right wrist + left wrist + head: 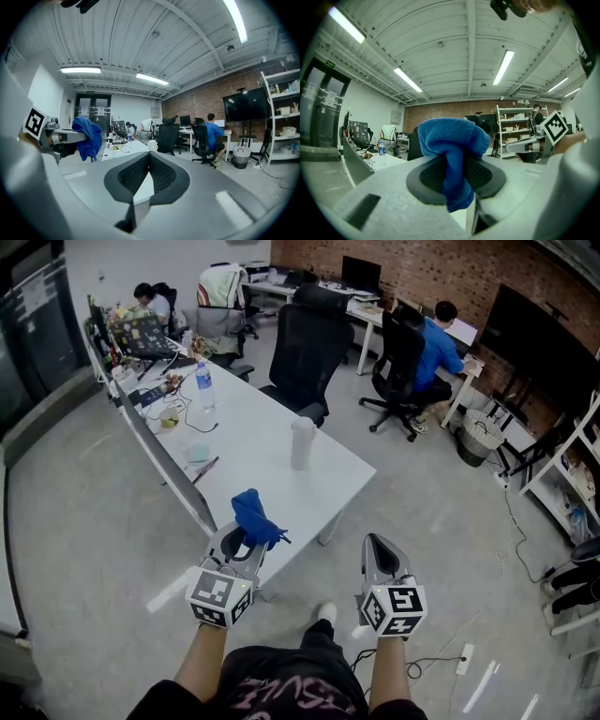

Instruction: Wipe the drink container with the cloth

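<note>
A tall white drink container stands upright on the near part of the white table; in the right gripper view it shows small and far off as the container. My left gripper is shut on a bunched blue cloth, held in the air short of the table's near corner. In the left gripper view the cloth bulges up between the dark pads. My right gripper hovers beside it, over the floor, shut with nothing between its jaws. Both are well short of the container.
A water bottle, cables and small items lie farther along the table. A black office chair stands by the table's right side. A person in blue sits at a desk beyond. Bare concrete floor lies to my right.
</note>
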